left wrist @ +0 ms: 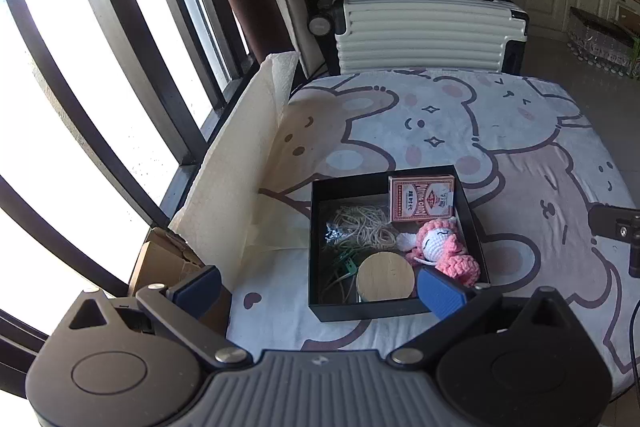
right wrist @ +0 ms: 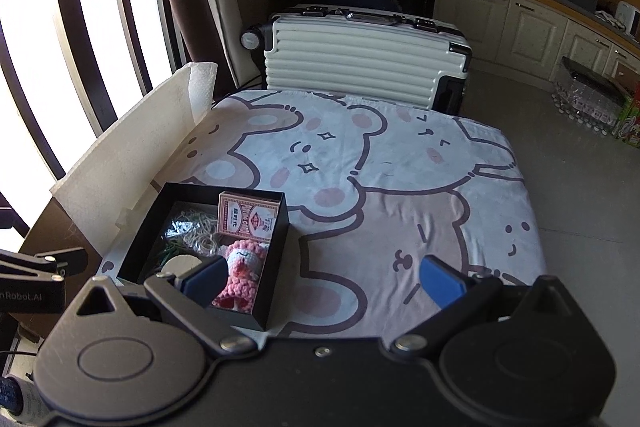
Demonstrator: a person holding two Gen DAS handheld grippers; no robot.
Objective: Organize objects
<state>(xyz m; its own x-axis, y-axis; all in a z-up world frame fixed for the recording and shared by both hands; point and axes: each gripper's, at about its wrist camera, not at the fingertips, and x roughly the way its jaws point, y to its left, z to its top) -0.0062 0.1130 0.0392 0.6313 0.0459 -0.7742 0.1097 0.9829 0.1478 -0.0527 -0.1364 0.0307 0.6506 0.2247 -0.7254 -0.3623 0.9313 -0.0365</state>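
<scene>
Left gripper, fingers apart, hangs nearest the black box holding wooden lid and pink doll; right gripper, likewise spread, sits rightward.

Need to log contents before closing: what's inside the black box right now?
Inside the black box: card pack, pink crochet doll, round wooden lid, rubber bands, green clips. Anything beneath these is hidden.
</scene>
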